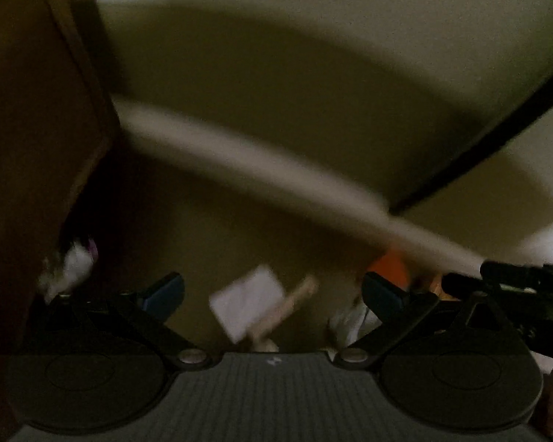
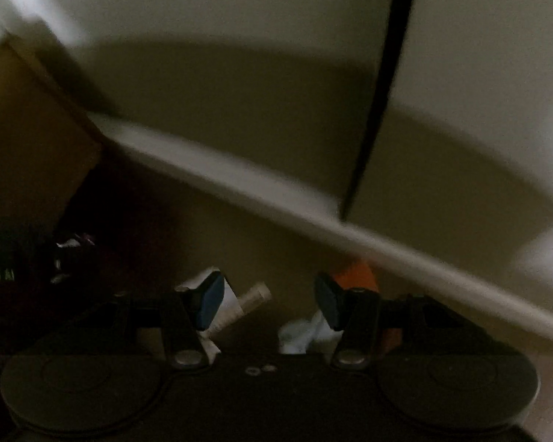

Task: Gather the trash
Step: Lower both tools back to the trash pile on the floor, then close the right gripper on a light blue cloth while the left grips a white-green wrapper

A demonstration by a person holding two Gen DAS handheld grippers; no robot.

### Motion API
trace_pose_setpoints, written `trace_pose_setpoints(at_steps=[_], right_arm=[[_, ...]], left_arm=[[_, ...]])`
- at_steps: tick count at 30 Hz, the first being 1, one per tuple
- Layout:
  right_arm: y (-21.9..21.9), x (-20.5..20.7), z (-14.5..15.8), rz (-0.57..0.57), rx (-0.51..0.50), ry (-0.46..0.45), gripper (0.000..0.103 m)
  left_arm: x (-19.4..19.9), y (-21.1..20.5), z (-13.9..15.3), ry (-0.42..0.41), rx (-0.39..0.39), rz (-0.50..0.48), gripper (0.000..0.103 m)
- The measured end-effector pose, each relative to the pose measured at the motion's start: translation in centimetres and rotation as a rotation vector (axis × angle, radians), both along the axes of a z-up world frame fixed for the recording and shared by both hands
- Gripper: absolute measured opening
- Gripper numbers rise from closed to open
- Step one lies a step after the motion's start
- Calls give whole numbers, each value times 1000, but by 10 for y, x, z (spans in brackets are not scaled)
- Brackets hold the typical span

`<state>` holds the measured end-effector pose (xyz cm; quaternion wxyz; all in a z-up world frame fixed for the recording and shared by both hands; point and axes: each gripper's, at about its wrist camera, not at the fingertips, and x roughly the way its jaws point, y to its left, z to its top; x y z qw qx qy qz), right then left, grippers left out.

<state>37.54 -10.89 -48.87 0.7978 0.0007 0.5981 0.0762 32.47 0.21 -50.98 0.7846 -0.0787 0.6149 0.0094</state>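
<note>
Both blurry: left gripper point(image 1: 272, 294) wide, right gripper point(image 2: 270, 300) wide, nothing held; paper scraps point(image 1: 247, 304) between, baseboard point(image 1: 239, 154) beyond.

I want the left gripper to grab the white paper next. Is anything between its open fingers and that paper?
Nothing visible blocks it: the left gripper is open, and the white paper lies straight ahead, a pale tube beside it.

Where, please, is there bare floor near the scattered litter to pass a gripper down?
Bare floor lies between the white paper sheet and the dark wooden cabinet, up to the pale baseboard. It is crowded from the sheet through the beige tube and crumpled white tissue to the orange scrap.
</note>
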Motion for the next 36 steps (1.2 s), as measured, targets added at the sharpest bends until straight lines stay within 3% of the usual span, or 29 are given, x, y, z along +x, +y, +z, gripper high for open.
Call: trace_pose_setpoints(at_steps=[3,8,15,22,26,29,32,33,34,36], right_arm=[[-11,11,-53,-88,-10,113,54],[-20,25,-119,-193,-41,262,54],[-40,29,-195,-351,-34,397,54],[-50,21,-254,-500,2,496,53],[-43,19,-270,-480,-17,493,52],[-43,19,-276,-500,-5,492,51],[-41,21,-282,-500,-2,489,50],[-40,21,-283,-498,-1,486,47],[-39,22,-283,-493,-3,479,37],[-36,22,-285,-483,-20,490,22]], left_arm=[[-1,-13,-48,117,-1,-4,103],[-8,-34,-137,329,71,-27,103],[-31,-37,-241,552,29,44,103],[-50,-43,-301,678,-24,90,102],[-58,-43,-322,700,-43,92,102],[-63,-42,-331,716,-43,84,93],[-68,-38,-342,731,-59,93,72],[-70,-38,-344,734,-64,96,60],[-71,-37,-346,738,-73,100,52],[-74,-35,-347,739,-83,106,45]])
